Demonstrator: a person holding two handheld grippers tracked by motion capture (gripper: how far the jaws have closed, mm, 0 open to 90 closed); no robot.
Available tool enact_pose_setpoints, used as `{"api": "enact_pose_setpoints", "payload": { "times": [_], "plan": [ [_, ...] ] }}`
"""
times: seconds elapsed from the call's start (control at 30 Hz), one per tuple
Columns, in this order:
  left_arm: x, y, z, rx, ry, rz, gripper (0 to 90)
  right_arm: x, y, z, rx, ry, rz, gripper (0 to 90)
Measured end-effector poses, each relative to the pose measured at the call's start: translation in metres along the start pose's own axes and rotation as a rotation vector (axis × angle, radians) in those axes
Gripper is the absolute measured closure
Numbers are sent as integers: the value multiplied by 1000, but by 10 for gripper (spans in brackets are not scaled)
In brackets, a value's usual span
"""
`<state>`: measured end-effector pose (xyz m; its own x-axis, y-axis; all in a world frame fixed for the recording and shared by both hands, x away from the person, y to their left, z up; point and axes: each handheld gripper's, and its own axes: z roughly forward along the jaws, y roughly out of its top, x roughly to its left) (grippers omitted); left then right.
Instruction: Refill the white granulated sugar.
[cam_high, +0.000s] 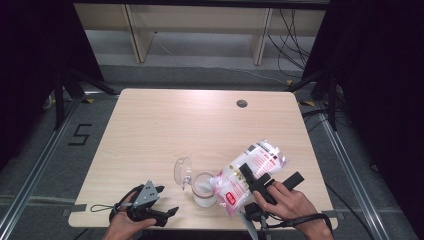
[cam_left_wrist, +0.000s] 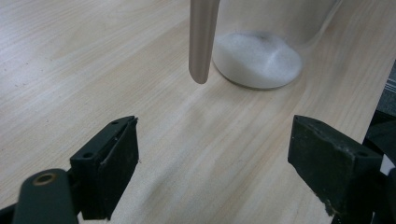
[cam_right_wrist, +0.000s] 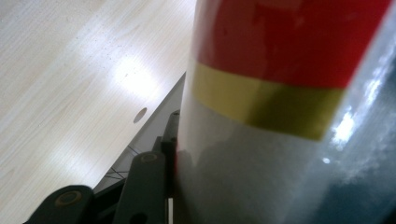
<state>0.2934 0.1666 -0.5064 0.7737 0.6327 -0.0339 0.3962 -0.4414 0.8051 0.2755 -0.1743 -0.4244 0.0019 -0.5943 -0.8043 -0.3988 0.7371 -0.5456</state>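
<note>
Item one: right hand-held gripper (cam_high: 256, 179), which I see pinching a clear bag of white grains (cam_high: 250, 170) with red print, tilted with its lower end over the jar; in the right gripper view the bag (cam_right_wrist: 280, 116) presses against the one jaw I can see.

Item two: glass jar (cam_high: 204, 190), upright near the front edge of the tabletop (cam_high: 165, 125), a layer of white grains (cam_left_wrist: 257, 58) at its bottom, hinged lid (cam_high: 182, 171) swung open to its left.

Item three: left hand-held gripper (cam_high: 167, 212), I note its jaws spread with nothing between them, resting low on the tabletop, left of the jar and apart from it.
</note>
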Motion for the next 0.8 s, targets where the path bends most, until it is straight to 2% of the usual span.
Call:
{"api": "enact_pose_setpoints", "payload": {
  "times": [0.03,0.07,0.1,0.2,0.37,0.53,0.57,0.6,0.63,0.67,0.7,0.73,0.8],
  "plan": [
    [0,0,0,4,1,0,160,0,0,0,-2,1,-5,633],
    [2,0,-1,20,2,19,160,-1,1,1,-7,11,-5,633],
    [0,0,0,15,-5,1,160,0,1,1,-5,9,-8,633],
    [1,-1,0,14,7,25,160,0,1,1,2,12,-18,633],
    [0,-1,1,2,-2,2,160,1,0,0,0,4,-17,633],
    [1,-1,0,16,10,22,160,0,-1,-1,-1,11,-19,634],
    [1,-1,1,9,8,13,160,-5,-2,0,-14,-4,-88,634],
    [0,-1,1,-2,2,0,160,-5,-3,0,-13,-3,-93,634],
    [0,-1,1,-2,4,0,160,-5,-2,1,-10,-5,-91,634],
    [0,-1,1,-1,4,-1,160,-3,-2,1,-3,0,-55,634],
    [1,0,0,18,6,7,160,-4,-2,1,-8,1,-72,634],
    [-1,-1,1,-5,-2,-16,160,-4,-2,2,-16,9,-71,634],
    [1,0,0,16,5,8,160,-2,-1,1,-21,9,-66,634]
  ]
}}
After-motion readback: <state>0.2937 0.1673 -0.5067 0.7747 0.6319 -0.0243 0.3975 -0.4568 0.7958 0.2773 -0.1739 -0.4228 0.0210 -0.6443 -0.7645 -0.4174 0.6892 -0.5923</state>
